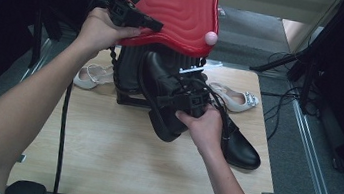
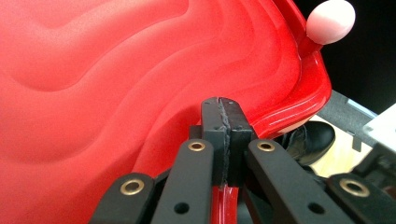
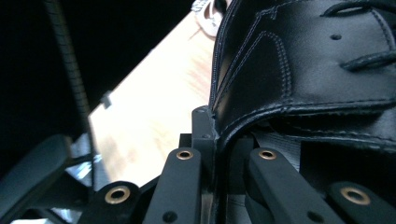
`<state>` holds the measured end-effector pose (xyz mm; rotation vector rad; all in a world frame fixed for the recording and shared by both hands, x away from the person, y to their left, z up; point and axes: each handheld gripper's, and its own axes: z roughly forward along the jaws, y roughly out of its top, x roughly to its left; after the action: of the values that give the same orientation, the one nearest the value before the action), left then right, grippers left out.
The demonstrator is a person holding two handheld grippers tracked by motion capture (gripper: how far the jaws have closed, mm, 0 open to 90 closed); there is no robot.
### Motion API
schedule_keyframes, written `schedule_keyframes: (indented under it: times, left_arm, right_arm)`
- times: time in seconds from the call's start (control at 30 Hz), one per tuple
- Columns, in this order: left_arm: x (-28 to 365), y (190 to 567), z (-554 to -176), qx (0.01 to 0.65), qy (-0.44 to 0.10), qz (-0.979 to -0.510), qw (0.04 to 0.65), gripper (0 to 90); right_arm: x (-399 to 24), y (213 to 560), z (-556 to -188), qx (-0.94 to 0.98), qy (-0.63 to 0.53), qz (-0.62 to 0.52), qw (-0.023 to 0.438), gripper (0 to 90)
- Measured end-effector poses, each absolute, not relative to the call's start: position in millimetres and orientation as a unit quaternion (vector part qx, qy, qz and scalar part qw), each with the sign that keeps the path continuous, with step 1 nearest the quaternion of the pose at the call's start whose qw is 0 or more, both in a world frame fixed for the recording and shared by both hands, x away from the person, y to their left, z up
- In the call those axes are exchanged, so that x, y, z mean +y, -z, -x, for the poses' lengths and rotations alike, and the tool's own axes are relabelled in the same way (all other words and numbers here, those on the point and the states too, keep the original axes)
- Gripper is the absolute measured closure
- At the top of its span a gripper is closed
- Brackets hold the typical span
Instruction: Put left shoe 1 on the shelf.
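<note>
My left gripper [image 1: 153, 25] is shut on the rim of a red wavy lid [image 1: 181, 7] and holds it tilted up over a black bin [image 1: 127, 76]. In the left gripper view the pads [image 2: 225, 112] pinch the lid's edge [image 2: 116, 84], and a pink knob [image 2: 330, 21] sits at its corner. My right gripper [image 1: 173, 94] is shut on the collar of a black leather lace-up shoe [image 1: 164, 121], which hangs above the table in front of the bin. The right gripper view shows the pads [image 3: 211, 126] clamped on that shoe's stitched edge [image 3: 303, 60].
A second black shoe [image 1: 241, 149] lies on the wooden table [image 1: 111, 159] at the right. A white sandal [image 1: 89, 76] lies left of the bin, another [image 1: 235, 99] lies right of it. Cables and a stand's legs [image 1: 285, 66] cover the floor at the right.
</note>
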<state>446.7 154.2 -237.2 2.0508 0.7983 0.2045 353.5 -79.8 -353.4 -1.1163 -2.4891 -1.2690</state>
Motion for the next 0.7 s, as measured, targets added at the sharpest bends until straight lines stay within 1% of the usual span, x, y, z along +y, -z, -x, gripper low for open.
schedule_keyframes:
  times: [0.17, 0.2, 0.27, 0.33, 0.37, 0.4, 0.43, 0.57, 0.67, 0.7]
  left_arm:
    - [154, 237, -446, 0.322, -0.087, -0.829, 0.449, 90.0]
    - [154, 237, -446, 0.322, -0.087, -0.829, 0.449, 90.0]
    - [153, 237, -445, 0.320, -0.091, -0.830, 0.448, 90.0]
    - [153, 238, -444, 0.318, -0.097, -0.830, 0.448, 90.0]
    - [154, 238, -443, 0.316, -0.098, -0.830, 0.450, 90.0]
    - [154, 238, -443, 0.316, -0.098, -0.830, 0.450, 90.0]
    - [154, 239, -444, 0.321, -0.092, -0.825, 0.455, 90.0]
    - [154, 239, -444, 0.325, -0.092, -0.826, 0.452, 90.0]
    - [153, 238, -443, 0.325, -0.094, -0.826, 0.451, 90.0]
    - [154, 239, -443, 0.325, -0.093, -0.826, 0.452, 90.0]
  right_arm:
    - [-65, 362, -363, -0.832, 0.409, 0.373, 0.020, 87.1]
    - [-65, 362, -363, -0.832, 0.409, 0.373, 0.020, 87.1]
    - [-58, 368, -367, -0.836, 0.411, 0.363, -0.010, 87.2]
    - [-55, 370, -369, -0.835, 0.412, 0.363, -0.017, 87.2]
    - [-50, 372, -370, -0.835, 0.417, 0.357, -0.032, 87.2]
    - [-50, 372, -370, -0.835, 0.417, 0.357, -0.032, 87.2]
    - [-43, 375, -371, -0.837, 0.415, 0.352, -0.056, 87.2]
    - [-33, 381, -375, -0.829, 0.429, 0.351, -0.072, 87.1]
    - [-24, 381, -381, -0.824, 0.437, 0.352, -0.075, 87.2]
    - [-20, 381, -383, -0.824, 0.438, 0.351, -0.084, 87.1]
